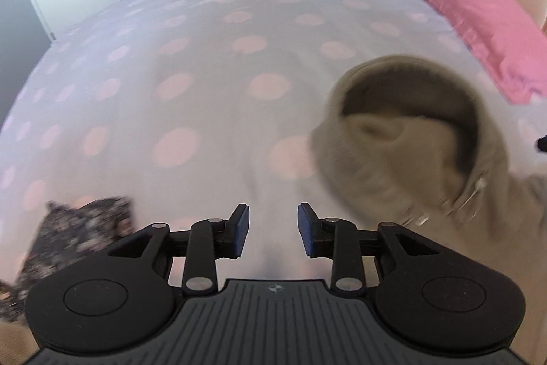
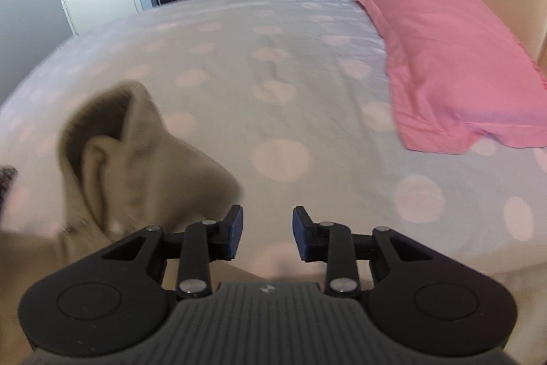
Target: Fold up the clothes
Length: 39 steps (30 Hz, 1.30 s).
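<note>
With both sets of fingers [image 1: 273,230] [image 2: 267,232] released and empty, I next grasp the khaki fleece hoodie [image 1: 403,139] beside them.

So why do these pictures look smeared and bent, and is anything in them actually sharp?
Left wrist view: the beige hoodie and the dotted bedspread are streaked by motion blur, while the left gripper stays crisp. Right wrist view: same smear on the hoodie, the pink pillow clearer. Both views: the fisheye lens bows the bed's edge and darkens the corners.
</note>
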Tool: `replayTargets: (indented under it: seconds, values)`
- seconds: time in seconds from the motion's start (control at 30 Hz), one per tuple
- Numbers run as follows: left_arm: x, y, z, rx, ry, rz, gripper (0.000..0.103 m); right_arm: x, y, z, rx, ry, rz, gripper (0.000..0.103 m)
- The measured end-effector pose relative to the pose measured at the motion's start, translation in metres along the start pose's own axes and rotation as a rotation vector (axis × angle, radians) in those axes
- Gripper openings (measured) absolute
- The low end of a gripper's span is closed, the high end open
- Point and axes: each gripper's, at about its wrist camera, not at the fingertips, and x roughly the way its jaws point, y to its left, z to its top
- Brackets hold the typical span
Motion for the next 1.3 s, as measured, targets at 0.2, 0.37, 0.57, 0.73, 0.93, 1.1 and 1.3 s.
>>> replayTargets:
  seconds: [0.2,0.37,0.57,0.73,0.93,1.1,1.3]
  values:
    - [-0.019,0.057,-0.050,0.103,0.106,0.114,0.043,-0.001,-0.060,-0.037,0.072,0.090,-0.098,0.042]
    - [-0.060,0.104,-0.079,0.092,0.095,0.203,0.044,-0.028,-0.088,-0.075,0.126,0.114,-0.127,0.045]
    - [-0.129,0.154,-0.088,-0.030,0.021,0.295,0.049,-0.063,-0.098,-0.121,0.183,0.155,-0.115,0.046]
    - [-0.163,0.189,-0.103,-0.157,0.018,0.406,0.050,-0.096,-0.096,-0.147,0.283,0.163,-0.047,0.047]
    - [-0.208,0.215,-0.135,-0.466,-0.014,0.280,0.050,-0.134,-0.068,-0.153,0.192,0.100,-0.033,0.051]
    - [-0.213,0.220,-0.155,-0.603,0.008,0.162,0.048,-0.156,-0.057,-0.154,0.217,0.066,0.014,0.051]
    - [-0.199,0.240,-0.159,-0.797,-0.075,0.119,0.050,-0.175,-0.036,-0.160,0.193,0.041,0.034,0.051]
